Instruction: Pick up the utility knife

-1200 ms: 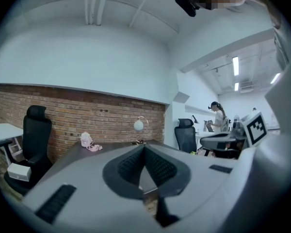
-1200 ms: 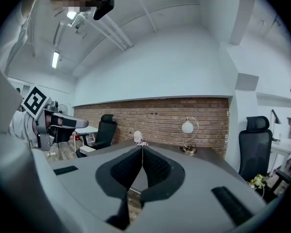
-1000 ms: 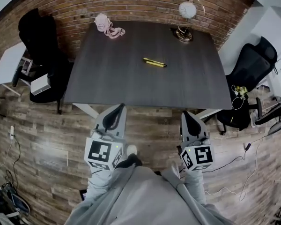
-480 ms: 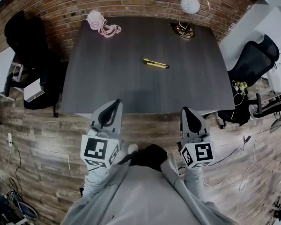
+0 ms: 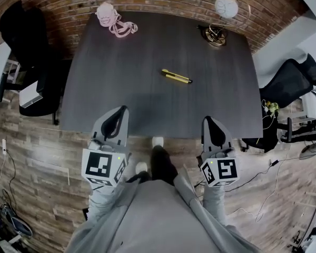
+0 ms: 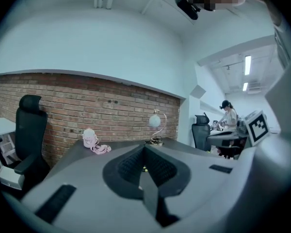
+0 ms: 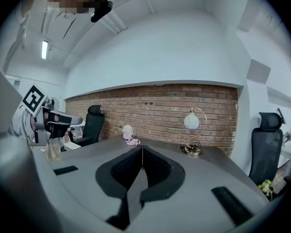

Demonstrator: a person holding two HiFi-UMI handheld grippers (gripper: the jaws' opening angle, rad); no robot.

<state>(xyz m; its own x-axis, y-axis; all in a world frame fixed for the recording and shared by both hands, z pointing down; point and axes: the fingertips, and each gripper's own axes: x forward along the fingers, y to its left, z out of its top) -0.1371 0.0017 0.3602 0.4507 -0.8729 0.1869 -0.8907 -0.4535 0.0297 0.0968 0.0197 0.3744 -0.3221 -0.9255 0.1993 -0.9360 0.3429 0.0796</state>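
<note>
One utility knife [image 5: 176, 77] on table [image 5: 121, 94], lamp [image 5: 226, 7] at corner

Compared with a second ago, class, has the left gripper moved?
Yes. The left gripper has advanced toward the table; its tips now reach past the table's near edge.

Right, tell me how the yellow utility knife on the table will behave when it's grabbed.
The utility knife looks slim and rigid, so it probably stays stiff and feels light. It lies flat on the smooth dark table, so it may skid if nudged rather than roll. Its low profile may make pinching it fiddly.
</note>
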